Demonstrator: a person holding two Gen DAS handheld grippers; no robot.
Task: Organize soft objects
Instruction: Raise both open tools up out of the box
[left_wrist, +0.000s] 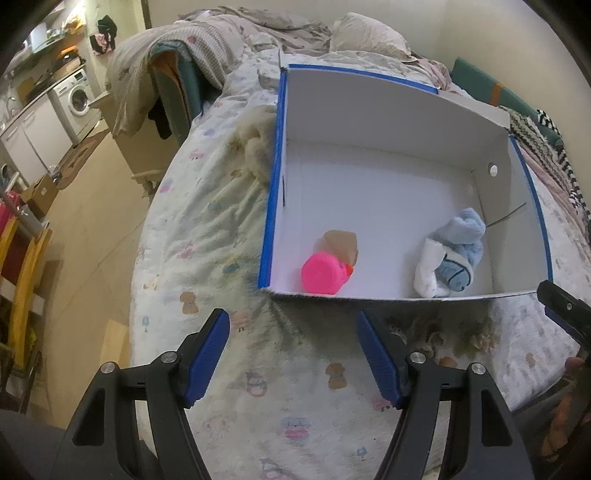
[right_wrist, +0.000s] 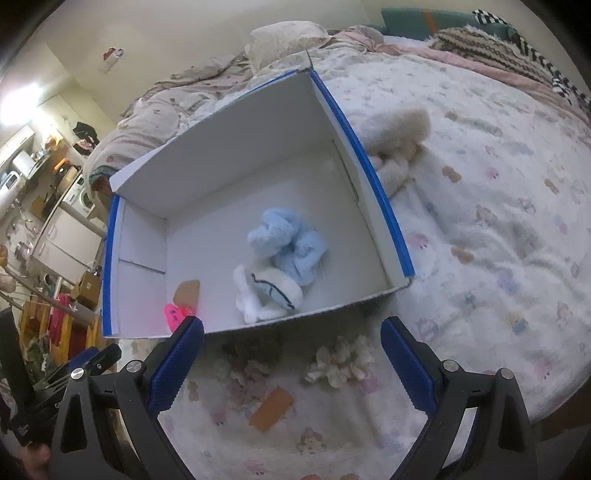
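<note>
A white cardboard box with blue edges (left_wrist: 388, 110) (right_wrist: 388, 206) lies open on the bed. Inside it are a pink soft toy with a tan tag (left_wrist: 323, 273) (right_wrist: 173, 314) and a light blue and white soft bundle (left_wrist: 452, 254) (right_wrist: 280, 254). My left gripper (left_wrist: 293, 332) is open and empty above the blanket, in front of the box's near wall. My right gripper (right_wrist: 291, 339) is open and empty just before the box's near wall. Beige fluffy pieces (right_wrist: 338, 363) and a tan tag (right_wrist: 271, 408) lie on the blanket between its fingers.
A larger beige fluffy item (right_wrist: 397, 136) lies on the bed right of the box; more beige fluff (left_wrist: 258, 144) lies at the box's left side. Crumpled bedding and pillows (left_wrist: 362, 37) lie behind. The bed edge drops left to the floor (left_wrist: 85, 221). The right gripper's finger (left_wrist: 565, 306) shows in the left wrist view.
</note>
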